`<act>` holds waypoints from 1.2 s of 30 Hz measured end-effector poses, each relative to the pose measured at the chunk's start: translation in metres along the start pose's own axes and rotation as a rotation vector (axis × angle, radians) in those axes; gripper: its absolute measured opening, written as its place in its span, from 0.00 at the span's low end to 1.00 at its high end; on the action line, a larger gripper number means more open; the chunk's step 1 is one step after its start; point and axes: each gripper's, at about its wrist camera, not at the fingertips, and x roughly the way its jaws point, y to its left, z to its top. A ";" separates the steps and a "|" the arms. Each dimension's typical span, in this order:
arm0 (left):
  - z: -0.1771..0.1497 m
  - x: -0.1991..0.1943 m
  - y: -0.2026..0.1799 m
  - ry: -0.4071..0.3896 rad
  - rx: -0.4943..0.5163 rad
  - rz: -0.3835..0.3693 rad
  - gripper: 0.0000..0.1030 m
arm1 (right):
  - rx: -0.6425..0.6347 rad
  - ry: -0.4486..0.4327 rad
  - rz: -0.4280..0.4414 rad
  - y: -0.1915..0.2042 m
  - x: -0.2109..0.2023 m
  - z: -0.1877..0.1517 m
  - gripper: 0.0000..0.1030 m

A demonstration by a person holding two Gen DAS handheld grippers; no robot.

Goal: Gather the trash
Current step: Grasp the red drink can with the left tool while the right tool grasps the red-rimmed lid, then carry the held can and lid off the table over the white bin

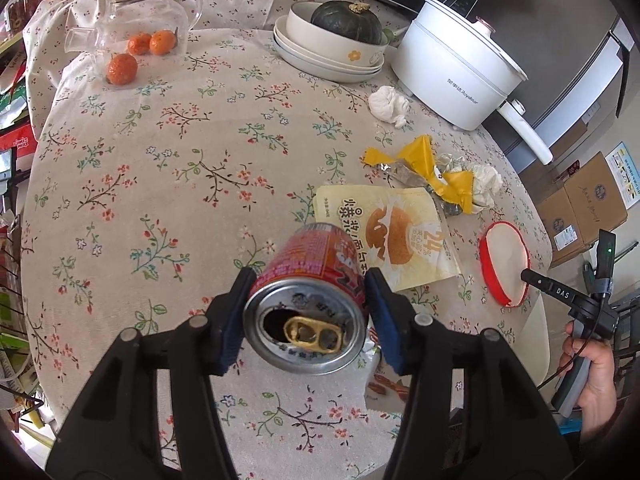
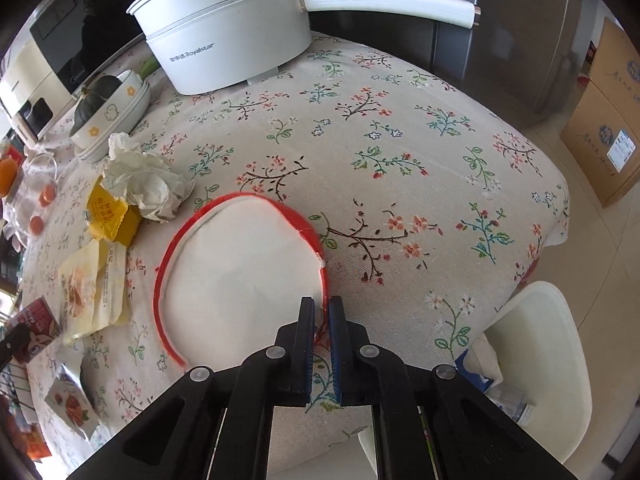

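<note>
My left gripper (image 1: 308,284) is shut on a red drink can (image 1: 316,280), held above the table with its opened top toward the camera; the can also shows in the right wrist view (image 2: 34,326). My right gripper (image 2: 322,304) is shut on the rim of a red-rimmed white paper bowl (image 2: 240,268), seen tilted at the table's right edge in the left wrist view (image 1: 504,262). Other trash lies on the floral tablecloth: a yellow bread wrapper (image 1: 392,236), crumpled yellow foil wrappers (image 1: 432,172), and white tissue wads (image 1: 388,104) (image 2: 148,184).
A white electric pot (image 1: 456,68) and stacked bowls holding a green squash (image 1: 340,36) stand at the back. A glass teapot with tangerines (image 1: 136,36) is at back left. A white chair (image 2: 540,360) sits beside the table; cardboard boxes (image 2: 608,120) are on the floor.
</note>
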 end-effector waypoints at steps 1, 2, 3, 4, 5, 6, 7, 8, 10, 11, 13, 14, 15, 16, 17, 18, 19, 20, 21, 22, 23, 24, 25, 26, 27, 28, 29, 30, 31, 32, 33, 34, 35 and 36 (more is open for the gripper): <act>-0.001 -0.003 0.000 -0.004 0.000 0.000 0.55 | -0.005 -0.012 0.003 0.001 -0.005 0.000 0.06; -0.001 -0.006 0.001 -0.008 0.003 -0.001 0.54 | -0.007 -0.025 0.009 0.001 -0.010 0.001 0.06; -0.001 -0.008 0.002 -0.013 0.005 -0.001 0.54 | -0.008 -0.039 0.017 0.001 -0.016 0.001 0.05; -0.001 -0.011 0.003 -0.018 0.006 0.000 0.54 | -0.009 -0.051 0.025 0.002 -0.022 0.001 0.05; -0.002 -0.013 0.004 -0.024 0.004 0.001 0.54 | -0.012 -0.063 0.029 0.002 -0.028 0.001 0.05; -0.002 -0.015 0.004 -0.029 0.003 0.000 0.53 | -0.015 -0.076 0.032 0.003 -0.033 0.001 0.05; -0.002 -0.017 0.005 -0.034 0.001 0.000 0.53 | -0.019 -0.090 0.038 0.004 -0.039 0.001 0.05; -0.002 -0.019 0.006 -0.039 -0.003 -0.001 0.53 | -0.026 -0.104 0.043 0.005 -0.045 0.000 0.05; -0.003 -0.023 0.006 -0.050 -0.008 -0.006 0.53 | -0.036 -0.129 0.053 0.008 -0.056 -0.001 0.05; -0.003 -0.025 0.005 -0.056 -0.010 -0.009 0.53 | -0.041 -0.141 0.059 0.009 -0.061 0.000 0.05; -0.004 -0.031 0.003 -0.072 -0.009 -0.020 0.53 | -0.048 -0.164 0.069 0.010 -0.073 -0.001 0.05; -0.005 -0.034 0.001 -0.081 -0.005 -0.025 0.53 | -0.050 -0.174 0.076 0.009 -0.080 -0.002 0.05; -0.006 -0.038 0.000 -0.089 -0.001 -0.030 0.53 | -0.051 -0.183 0.082 0.009 -0.086 -0.003 0.05; -0.007 -0.040 -0.002 -0.095 0.005 -0.037 0.53 | -0.054 -0.191 0.088 0.009 -0.092 -0.003 0.05; -0.008 -0.042 -0.005 -0.100 0.010 -0.043 0.53 | -0.058 -0.199 0.092 0.008 -0.098 -0.005 0.05; -0.008 -0.044 -0.008 -0.104 0.016 -0.050 0.53 | -0.062 -0.208 0.094 0.008 -0.104 -0.006 0.05; -0.009 -0.046 -0.011 -0.108 0.023 -0.057 0.53 | -0.065 -0.217 0.097 0.007 -0.110 -0.007 0.05; -0.010 -0.048 -0.014 -0.113 0.029 -0.065 0.53 | -0.066 -0.223 0.101 0.005 -0.115 -0.009 0.05; -0.011 -0.050 -0.018 -0.118 0.035 -0.073 0.53 | -0.066 -0.228 0.106 0.004 -0.120 -0.010 0.05; -0.011 -0.052 -0.021 -0.123 0.041 -0.082 0.53 | -0.064 -0.232 0.111 0.001 -0.123 -0.011 0.05; -0.012 -0.053 -0.025 -0.128 0.047 -0.091 0.53 | -0.063 -0.237 0.113 -0.001 -0.127 -0.013 0.05; -0.013 -0.055 -0.030 -0.132 0.055 -0.101 0.53 | -0.062 -0.243 0.114 -0.004 -0.132 -0.017 0.05; -0.014 -0.056 -0.034 -0.134 0.062 -0.113 0.53 | -0.063 -0.247 0.113 -0.006 -0.136 -0.019 0.05; -0.015 -0.057 -0.039 -0.135 0.071 -0.126 0.53 | -0.065 -0.251 0.111 -0.009 -0.140 -0.021 0.05; -0.016 -0.057 -0.044 -0.135 0.081 -0.138 0.53 | -0.066 -0.255 0.108 -0.012 -0.144 -0.023 0.05; -0.017 -0.058 -0.051 -0.135 0.094 -0.148 0.53 | -0.066 -0.258 0.105 -0.016 -0.147 -0.026 0.05; -0.019 -0.059 -0.057 -0.135 0.107 -0.157 0.53 | -0.067 -0.259 0.100 -0.020 -0.149 -0.028 0.05; -0.020 -0.059 -0.063 -0.135 0.121 -0.167 0.53 | -0.066 -0.260 0.095 -0.025 -0.152 -0.030 0.05; -0.022 -0.060 -0.070 -0.134 0.135 -0.177 0.53 | -0.062 -0.261 0.089 -0.030 -0.154 -0.032 0.05; -0.023 -0.059 -0.076 -0.132 0.149 -0.187 0.53 | -0.055 -0.261 0.084 -0.036 -0.155 -0.034 0.05; -0.025 -0.059 -0.082 -0.130 0.162 -0.196 0.53 | -0.047 -0.259 0.080 -0.042 -0.157 -0.037 0.05; -0.026 -0.059 -0.088 -0.127 0.173 -0.206 0.53 | -0.037 -0.255 0.077 -0.049 -0.158 -0.039 0.05; -0.028 -0.058 -0.094 -0.122 0.183 -0.217 0.53 | -0.028 -0.252 0.075 -0.056 -0.158 -0.042 0.05; -0.029 -0.057 -0.099 -0.117 0.191 -0.228 0.53 | -0.020 -0.249 0.070 -0.063 -0.159 -0.046 0.05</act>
